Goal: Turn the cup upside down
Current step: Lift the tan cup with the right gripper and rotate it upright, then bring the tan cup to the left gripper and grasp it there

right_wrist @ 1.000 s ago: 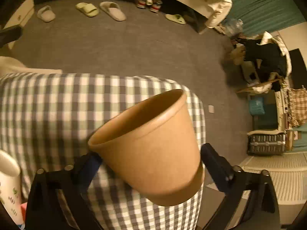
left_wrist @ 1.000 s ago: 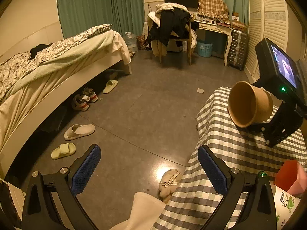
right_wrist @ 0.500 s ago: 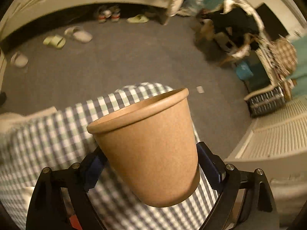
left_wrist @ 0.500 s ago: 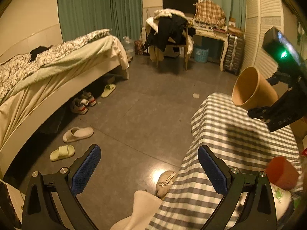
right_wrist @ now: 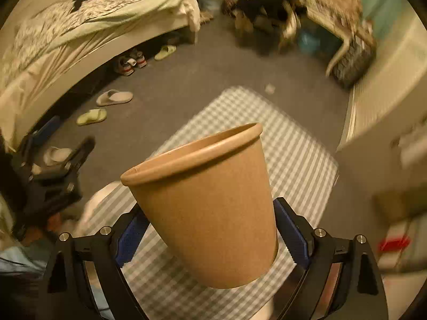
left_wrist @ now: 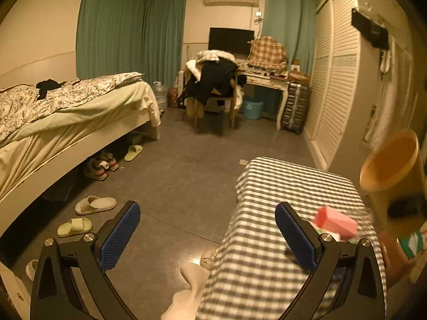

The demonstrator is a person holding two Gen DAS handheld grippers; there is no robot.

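Observation:
A brown paper cup (right_wrist: 208, 205) is held between the blue pads of my right gripper (right_wrist: 210, 229), which is shut on its lower wall. The cup is in the air above the checked tablecloth (right_wrist: 299, 144), mouth up and tilted away from the camera. The cup also shows blurred at the right edge of the left wrist view (left_wrist: 392, 170), mouth facing left. My left gripper (left_wrist: 208, 237) is open and empty, at the near left edge of the table; it shows at the left of the right wrist view (right_wrist: 53, 170).
A pink cup (left_wrist: 336, 222) and a printed white cup (left_wrist: 413, 240) sit on the table (left_wrist: 293, 186) near the right side. A bed (left_wrist: 66, 112), slippers (left_wrist: 94, 205) and a cluttered chair (left_wrist: 213, 85) stand around the grey floor. White louvred wardrobe doors (left_wrist: 336, 74) are at the right.
My right gripper has turned and lifted the cup, from lying sideways over the table to mouth up. My left gripper's view has tilted upward.

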